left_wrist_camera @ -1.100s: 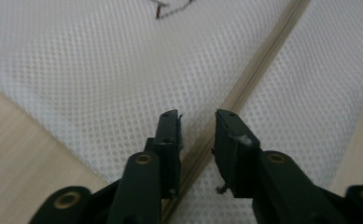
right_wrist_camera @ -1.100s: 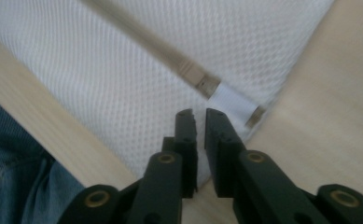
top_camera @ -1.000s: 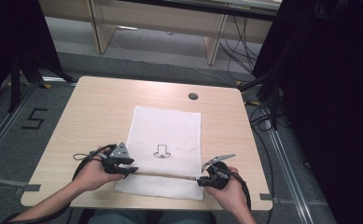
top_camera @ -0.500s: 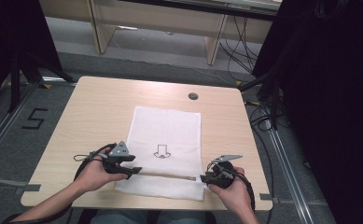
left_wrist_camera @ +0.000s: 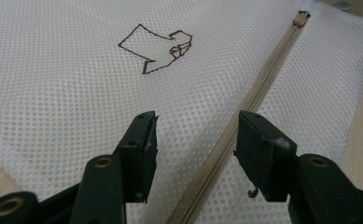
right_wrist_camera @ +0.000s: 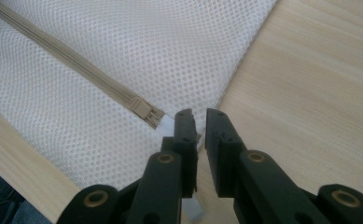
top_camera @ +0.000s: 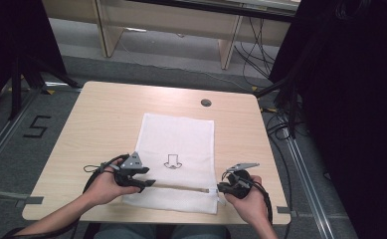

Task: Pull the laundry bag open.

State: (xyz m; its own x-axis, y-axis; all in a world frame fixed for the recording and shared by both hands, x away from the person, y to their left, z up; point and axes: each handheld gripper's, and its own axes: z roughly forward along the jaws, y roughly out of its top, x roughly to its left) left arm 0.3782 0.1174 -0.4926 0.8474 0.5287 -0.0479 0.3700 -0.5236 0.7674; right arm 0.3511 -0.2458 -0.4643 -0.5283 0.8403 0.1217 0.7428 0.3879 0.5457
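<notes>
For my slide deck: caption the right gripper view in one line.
Right gripper with fingers nearly closed at the zipper end of a white mesh bag on a wooden table.

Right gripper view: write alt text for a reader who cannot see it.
The right gripper, nearly closed, sits at the corner of a white mesh bag, pinching a white pull tab at the end of its tan zipper. The bag lies on a wooden table.
</notes>
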